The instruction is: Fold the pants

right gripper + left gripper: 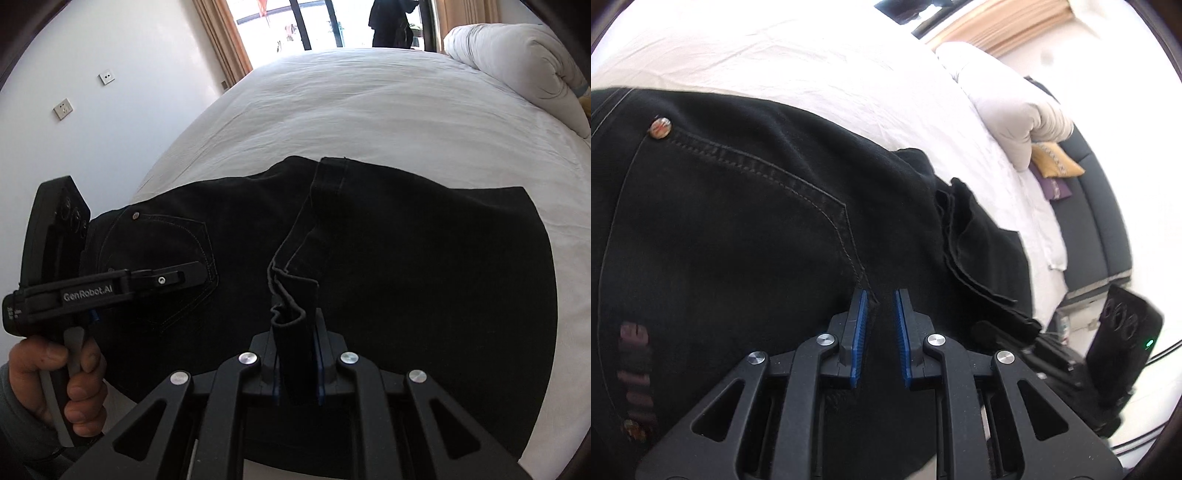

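Note:
Black jeans [406, 277] lie spread across the white bed [369, 110], back pocket [166, 266] and rivet facing up. My right gripper [297, 332] is shut on a bunched leg hem [291, 314], which stands up between its pads over the middle of the jeans. A hand [55, 376] holds my left gripper [201, 273] flat over the pocket. In the left wrist view the jeans [738, 221] fill the frame. There my left gripper [879, 306] has its blue pads close together, with dark fabric and the pocket seam [849, 240] running into the narrow gap.
A rolled white duvet [517, 66] lies at the bed's far right. Also to the right are a yellow cushion [1056, 162] and a dark bench [1089, 229]. A wall with sockets [62, 109] runs on the left. A person [391, 22] stands by the curtained window.

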The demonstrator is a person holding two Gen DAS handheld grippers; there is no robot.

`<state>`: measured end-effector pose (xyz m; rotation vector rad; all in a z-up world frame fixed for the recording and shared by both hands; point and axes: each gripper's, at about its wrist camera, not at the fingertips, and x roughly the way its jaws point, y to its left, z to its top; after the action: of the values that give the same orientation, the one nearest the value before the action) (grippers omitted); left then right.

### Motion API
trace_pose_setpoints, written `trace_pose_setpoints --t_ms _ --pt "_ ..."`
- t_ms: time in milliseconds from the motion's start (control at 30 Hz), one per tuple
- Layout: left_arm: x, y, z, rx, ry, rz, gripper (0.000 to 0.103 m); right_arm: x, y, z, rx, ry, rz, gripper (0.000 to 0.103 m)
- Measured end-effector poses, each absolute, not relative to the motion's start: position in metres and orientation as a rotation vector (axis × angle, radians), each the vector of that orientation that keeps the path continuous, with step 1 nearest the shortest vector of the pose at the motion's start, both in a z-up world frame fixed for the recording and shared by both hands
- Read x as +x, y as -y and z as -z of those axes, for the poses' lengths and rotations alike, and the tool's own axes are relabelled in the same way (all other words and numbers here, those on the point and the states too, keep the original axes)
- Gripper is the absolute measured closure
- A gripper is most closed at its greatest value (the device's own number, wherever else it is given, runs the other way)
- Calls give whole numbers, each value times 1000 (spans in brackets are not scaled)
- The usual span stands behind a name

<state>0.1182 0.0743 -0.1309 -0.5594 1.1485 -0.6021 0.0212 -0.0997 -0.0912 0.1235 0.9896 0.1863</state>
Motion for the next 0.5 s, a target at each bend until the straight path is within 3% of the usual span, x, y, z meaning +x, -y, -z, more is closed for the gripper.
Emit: trace_pose_setpoints --t_ms 133,167,200,233,433,467,500 --pt "125 -76 127 -731 -1187 695 83 14 87 85 26 -947 -178 89" --pt "129 -73 126 -747 -1200 714 63 8 82 85 3 -935 -177 89" --pt "132 -70 125 -757 -1208 722 25 6 80 81 -20 -922 -177 89" --pt "136 -68 126 -772 -1212 722 13 3 77 79 -43 -911 -175 89" --pt "159 -45 137 -763 -1330 759 11 -7 62 75 -143 -881 -186 89" --pt "161 -43 137 -756 -1333 756 13 -8 58 74 -152 -876 -190 89" --pt "163 -42 136 -755 -1332 759 25 -7 56 74 -159 -876 -193 89"
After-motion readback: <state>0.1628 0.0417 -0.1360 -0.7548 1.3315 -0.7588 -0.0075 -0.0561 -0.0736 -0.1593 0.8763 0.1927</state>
